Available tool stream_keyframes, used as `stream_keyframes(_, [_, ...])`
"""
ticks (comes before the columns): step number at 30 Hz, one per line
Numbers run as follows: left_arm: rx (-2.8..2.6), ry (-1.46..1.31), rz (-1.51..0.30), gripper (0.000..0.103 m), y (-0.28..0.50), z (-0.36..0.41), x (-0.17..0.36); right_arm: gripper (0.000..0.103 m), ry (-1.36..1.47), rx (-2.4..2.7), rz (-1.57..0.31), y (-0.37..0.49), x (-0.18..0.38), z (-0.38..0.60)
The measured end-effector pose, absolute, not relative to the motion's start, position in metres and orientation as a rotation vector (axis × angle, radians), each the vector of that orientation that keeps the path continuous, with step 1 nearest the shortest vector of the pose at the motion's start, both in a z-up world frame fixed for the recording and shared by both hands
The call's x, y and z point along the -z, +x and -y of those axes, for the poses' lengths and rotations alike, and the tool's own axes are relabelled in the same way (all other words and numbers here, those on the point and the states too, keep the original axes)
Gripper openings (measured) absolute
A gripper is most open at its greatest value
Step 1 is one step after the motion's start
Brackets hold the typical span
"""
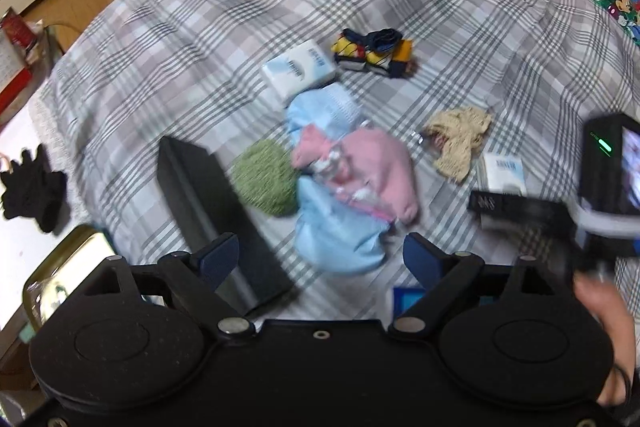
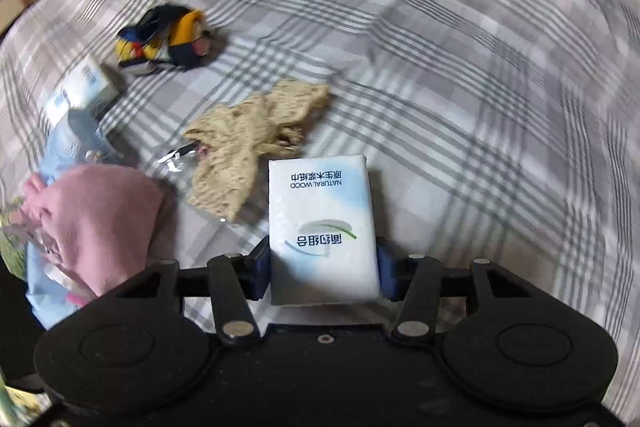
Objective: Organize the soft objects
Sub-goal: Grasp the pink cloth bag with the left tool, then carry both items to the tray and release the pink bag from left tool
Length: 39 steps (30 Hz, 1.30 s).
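My right gripper point(image 2: 323, 273) is shut on a white tissue pack point(image 2: 322, 227), held just above the plaid bed sheet point(image 2: 460, 107); the pack also shows in the left wrist view point(image 1: 503, 174). A beige knit cloth point(image 2: 248, 143) lies just left of it. A pink cloth point(image 1: 360, 167) lies on a light blue cloth point(image 1: 340, 235) beside a green knit ball point(image 1: 266, 177). A second tissue pack point(image 1: 298, 69) and a multicoloured sock bundle point(image 1: 374, 53) lie farther back. My left gripper point(image 1: 316, 259) is open and empty, above the blue cloth's near edge.
A dark rectangular box point(image 1: 216, 215) lies left of the green ball. A black glove point(image 1: 32, 187) lies on a white surface at the far left. A shiny tin point(image 1: 68, 275) sits at the lower left. Shelves and a wooden floor lie beyond the bed.
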<state>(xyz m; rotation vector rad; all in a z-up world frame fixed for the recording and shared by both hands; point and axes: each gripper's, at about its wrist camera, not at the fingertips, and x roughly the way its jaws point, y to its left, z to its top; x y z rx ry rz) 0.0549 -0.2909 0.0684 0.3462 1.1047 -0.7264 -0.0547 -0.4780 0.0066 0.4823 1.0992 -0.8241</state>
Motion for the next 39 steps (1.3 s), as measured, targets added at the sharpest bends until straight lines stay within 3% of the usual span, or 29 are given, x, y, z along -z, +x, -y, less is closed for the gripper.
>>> stream_keyframes(11, [0.725, 0.393, -1.089, 0.092, 0.060, 0.366, -0.030, 0.050, 0.672, 0.965, -0.854, -0.137, -0.008, 0.494])
stream_keyframes(22, [0.655, 0.517, -1.100, 0.092, 0.064, 0.404, 0.012, 0.050, 0.584, 0.984, -0.839, -0.137, -0.001, 0.496])
stream_keyframes(24, [0.638, 0.522, -1.116, 0.083, 0.067, 0.405, 0.017, 0.050, 0.581, 0.982, -0.839, -0.137, -0.001, 0.496])
stream_keyframes(25, [0.627, 0.536, -1.110, 0.069, 0.068, 0.405, 0.019, 0.050, 0.581, 0.980, -0.838, -0.137, -0.001, 0.496])
stream_keyframes(28, [0.635, 0.524, -1.097, 0.060, 0.067, 0.402, 0.018, 0.050, 0.577, 0.974, -0.840, -0.137, -0.001, 0.496])
stream_keyframes(39, [0.730, 0.465, -1.050, 0.056, 0.043, 0.392, -0.027, 0.050, 0.636, 1.010, -0.813, -0.166, -0.020, 0.499])
